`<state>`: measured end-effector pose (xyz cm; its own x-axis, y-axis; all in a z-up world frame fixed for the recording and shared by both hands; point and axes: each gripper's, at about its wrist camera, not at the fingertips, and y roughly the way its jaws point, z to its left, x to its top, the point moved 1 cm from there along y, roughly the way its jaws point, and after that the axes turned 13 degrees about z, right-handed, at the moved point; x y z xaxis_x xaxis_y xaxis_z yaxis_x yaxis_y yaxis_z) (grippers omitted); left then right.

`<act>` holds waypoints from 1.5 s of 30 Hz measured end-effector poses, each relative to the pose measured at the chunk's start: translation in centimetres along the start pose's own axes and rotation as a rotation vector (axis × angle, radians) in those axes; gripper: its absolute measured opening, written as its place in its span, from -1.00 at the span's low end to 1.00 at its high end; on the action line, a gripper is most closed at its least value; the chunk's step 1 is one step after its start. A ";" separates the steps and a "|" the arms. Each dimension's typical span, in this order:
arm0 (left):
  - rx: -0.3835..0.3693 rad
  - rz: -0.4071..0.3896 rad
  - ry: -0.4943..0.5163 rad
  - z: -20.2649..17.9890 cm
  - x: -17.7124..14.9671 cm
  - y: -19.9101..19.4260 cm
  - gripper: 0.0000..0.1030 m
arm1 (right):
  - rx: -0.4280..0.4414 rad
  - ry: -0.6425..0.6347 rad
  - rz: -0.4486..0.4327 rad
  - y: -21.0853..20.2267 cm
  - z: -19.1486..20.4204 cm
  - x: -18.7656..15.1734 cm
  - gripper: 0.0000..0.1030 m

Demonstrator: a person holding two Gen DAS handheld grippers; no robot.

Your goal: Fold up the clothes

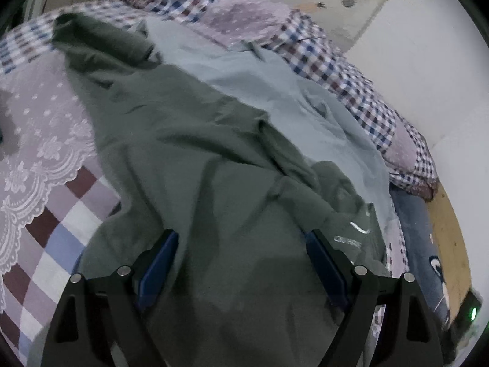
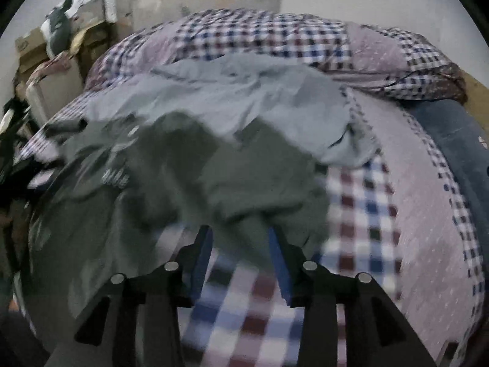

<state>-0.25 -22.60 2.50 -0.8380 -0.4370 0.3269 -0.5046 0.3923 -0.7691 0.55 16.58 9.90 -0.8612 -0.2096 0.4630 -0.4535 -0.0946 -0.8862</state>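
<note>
A: Entry. Dark green garment (image 1: 195, 183) lies rumpled across the bed (image 1: 61, 208), partly over a pale grey-blue garment (image 1: 275, 98) behind it. Neither lies folded. Left tool (image 1: 241, 238) is spread wide, green cloth beneath and between its fingers, nothing pinched.

B: Right tool (image 2: 240, 232)?

A: Fingers drawn in close on a bunched edge of the green garment (image 2: 232, 189); I judge it pinches that fold, though motion blur softens the contact.

B: Risks from here?

A: Three. One: the pinch looks to take only a small gather, so a pull could slip it free. Two: the green cloth overlaps the pale grey-blue garment (image 2: 244, 91), so dragging one may haul the other along and crumple both. Three: the left tool, closing where it hangs, could catch several layers at once and lock a crease in the wrong place.

B: Edges and room?

A: In the right view, open checked bedcover (image 2: 366, 214) lies to the right of the green garment, good room for spreading. A heaped checked quilt (image 2: 305, 39) bounds the far side. In the left view the bed's edge falls away at right, near a blue cloth (image 1: 418, 229) and a wooden board (image 1: 449, 238); cloth pushed that way could slide off.
</note>
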 end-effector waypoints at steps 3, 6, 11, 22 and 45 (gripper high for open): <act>-0.012 -0.052 0.042 -1.3 -0.2 -0.9 0.71 | -0.029 -0.041 0.003 2.1 -0.8 4.3 -0.18; -0.030 -0.116 0.049 -1.9 -0.1 -1.9 0.71 | -0.058 -0.079 0.051 5.7 -1.4 8.8 -0.18; -0.018 -0.182 0.060 -2.0 0.2 -2.7 0.71 | -0.078 -0.057 0.182 12.3 -3.6 13.4 -0.18; 0.007 -0.178 0.053 -1.4 0.6 -1.8 0.71 | -0.069 -0.057 0.218 14.6 -5.1 13.0 -0.95; -0.048 -0.220 0.133 -3.1 0.0 -2.1 0.71 | -0.358 0.776 -0.059 -1.7 -29.0 1.1 -0.75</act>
<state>0.16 -20.96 5.84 -0.7253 -0.4072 0.5551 -0.6844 0.3387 -0.6457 -6.33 44.73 12.31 -0.6880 0.5236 0.5024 -0.4352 0.2564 -0.8631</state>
